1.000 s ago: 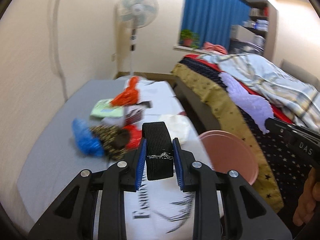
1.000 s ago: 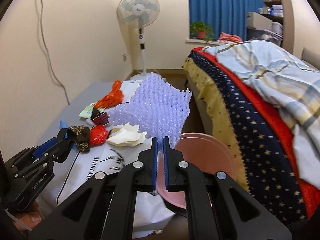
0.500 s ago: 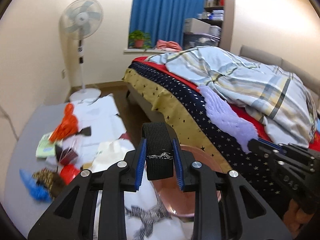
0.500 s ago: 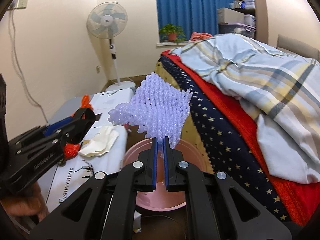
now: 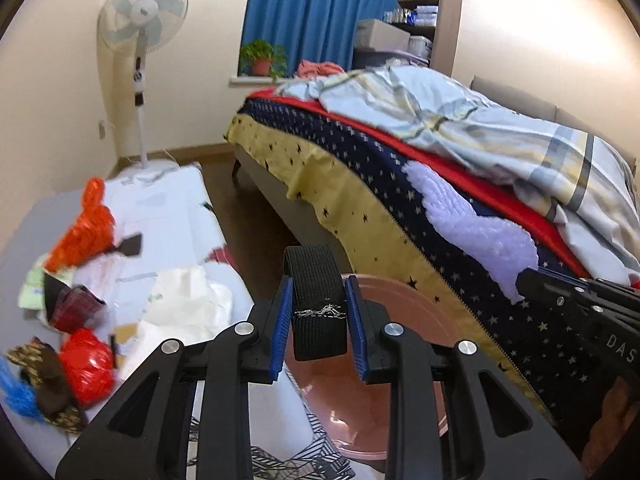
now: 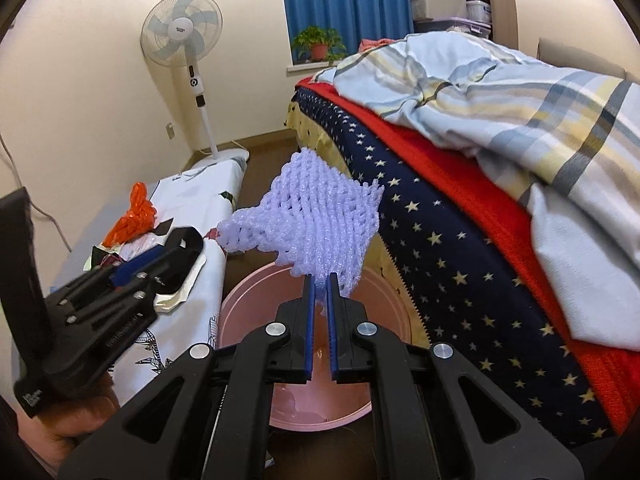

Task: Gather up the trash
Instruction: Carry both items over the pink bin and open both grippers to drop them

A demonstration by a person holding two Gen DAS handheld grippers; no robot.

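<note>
Presently, two grippers are in view, each holding one item. The left gripper point(image 5: 320, 320) is clamped on one black webbing strap point(image 5: 316, 304), which stands upright between the blue pads. The right gripper point(image 6: 321, 312) is nearly closed, pinching the lower edge of one lavender foam net point(image 6: 316, 224), which rises above the fingers. Both items are held over one pink basin point(image 6: 248, 308) standing on the floor between the low tabletop point(image 5: 172, 208) and the bed point(image 5: 360, 200).

Remaining trash on the tabletop, as counted in the left wrist view: one orange bag point(image 5: 86, 228), one red bag point(image 5: 86, 364), one blue scrap point(image 5: 14, 392), one brown patterned wrapper point(image 5: 44, 376), one dark red packet point(image 5: 74, 308), one white crumpled sheet point(image 5: 188, 300) and one pale green packet point(image 5: 30, 294).

The left view alone shows the red bag, blue scrap and brown wrapper. The right view alone shows the basin's interior and the person's left hand point(image 6: 80, 420) on the gripper handle. One standing fan point(image 6: 184, 36) and one potted plant point(image 6: 318, 44) appear in both.
</note>
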